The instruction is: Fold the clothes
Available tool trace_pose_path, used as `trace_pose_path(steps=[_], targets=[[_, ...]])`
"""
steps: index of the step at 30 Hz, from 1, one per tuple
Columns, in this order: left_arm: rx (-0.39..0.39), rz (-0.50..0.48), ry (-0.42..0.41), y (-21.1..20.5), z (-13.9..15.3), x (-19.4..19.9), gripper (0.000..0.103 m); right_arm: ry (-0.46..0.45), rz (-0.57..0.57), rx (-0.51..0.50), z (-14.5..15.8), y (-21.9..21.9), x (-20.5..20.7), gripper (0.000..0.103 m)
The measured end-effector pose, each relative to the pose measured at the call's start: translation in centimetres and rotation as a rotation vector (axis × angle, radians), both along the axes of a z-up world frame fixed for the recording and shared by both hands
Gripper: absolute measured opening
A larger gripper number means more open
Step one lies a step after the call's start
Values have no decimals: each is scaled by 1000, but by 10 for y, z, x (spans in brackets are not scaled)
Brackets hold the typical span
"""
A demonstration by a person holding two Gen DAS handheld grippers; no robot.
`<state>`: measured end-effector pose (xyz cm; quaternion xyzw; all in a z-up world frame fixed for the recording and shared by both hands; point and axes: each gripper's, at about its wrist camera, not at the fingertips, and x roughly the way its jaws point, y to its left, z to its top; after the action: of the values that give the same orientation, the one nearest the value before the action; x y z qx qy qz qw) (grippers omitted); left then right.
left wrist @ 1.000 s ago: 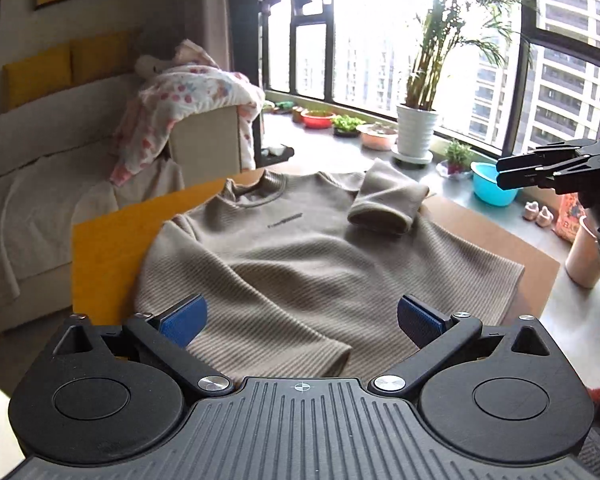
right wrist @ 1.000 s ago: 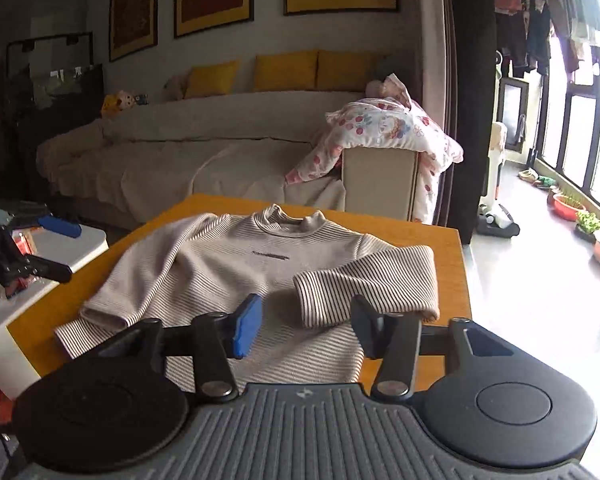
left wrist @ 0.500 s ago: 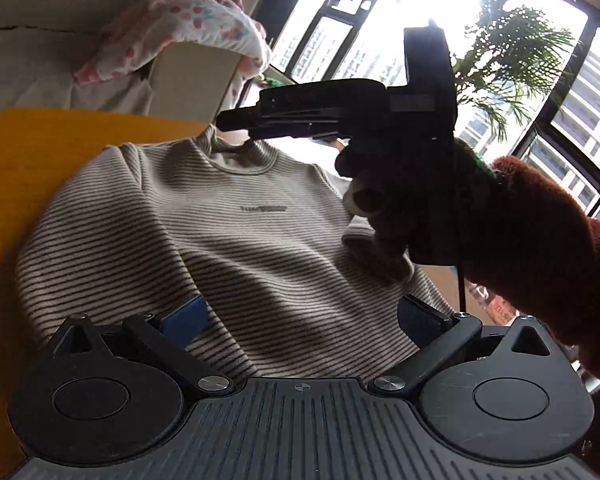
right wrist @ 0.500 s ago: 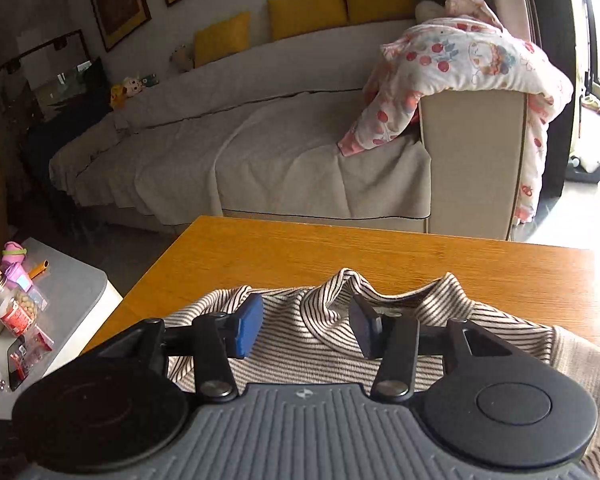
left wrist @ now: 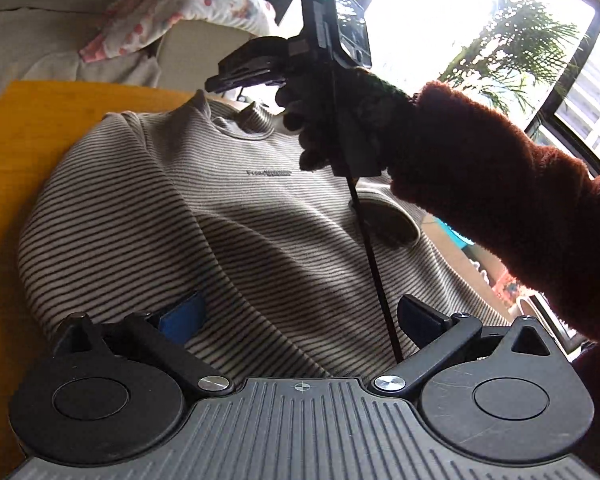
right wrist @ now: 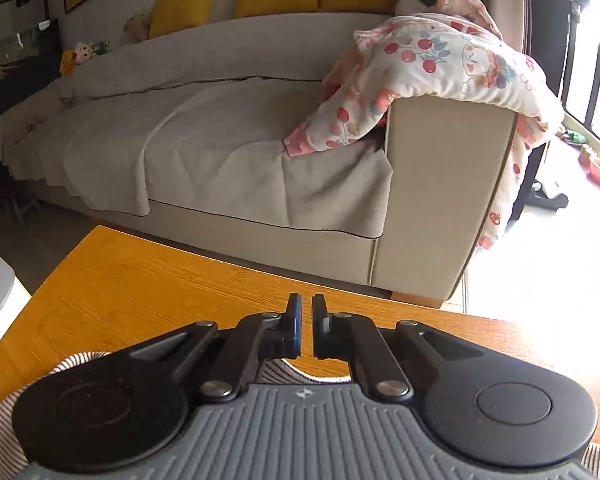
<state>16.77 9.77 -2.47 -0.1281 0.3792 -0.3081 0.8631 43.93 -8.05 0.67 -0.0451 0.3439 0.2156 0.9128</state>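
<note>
With the striped sweater flat on the table, your right gripper pinched shut at the collar but maybe on nothing, and left gripper wide open over the hem, check you've got fabric before lifting.

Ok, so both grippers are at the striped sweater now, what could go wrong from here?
1. The right gripper is shut at the collar, but no fabric shows between its pads; a lift may come up empty.
2. The black cable hanging from it crosses the sweater beside the open left gripper and could snag.
</note>
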Motion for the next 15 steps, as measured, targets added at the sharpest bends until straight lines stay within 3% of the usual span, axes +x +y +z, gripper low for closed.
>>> trace_pose_path(steps=[3,6,11,13,15], targets=[[-3,4,3,-1,0,3,103,-35,84,-7,10,-17,-25,9],[-12,13,7,0,1,6,103,-34,186,-52,15,-28,-48,31],[-50,29,14,-2,7,6,103,-39,244,33,7,-5,-60,64],[-73,14,1,-6,11,5,103,4,236,34,-6,13,-50,65],[-94,-9,-15,-10,14,4,103,4,256,-33,-16,31,-49,24]])
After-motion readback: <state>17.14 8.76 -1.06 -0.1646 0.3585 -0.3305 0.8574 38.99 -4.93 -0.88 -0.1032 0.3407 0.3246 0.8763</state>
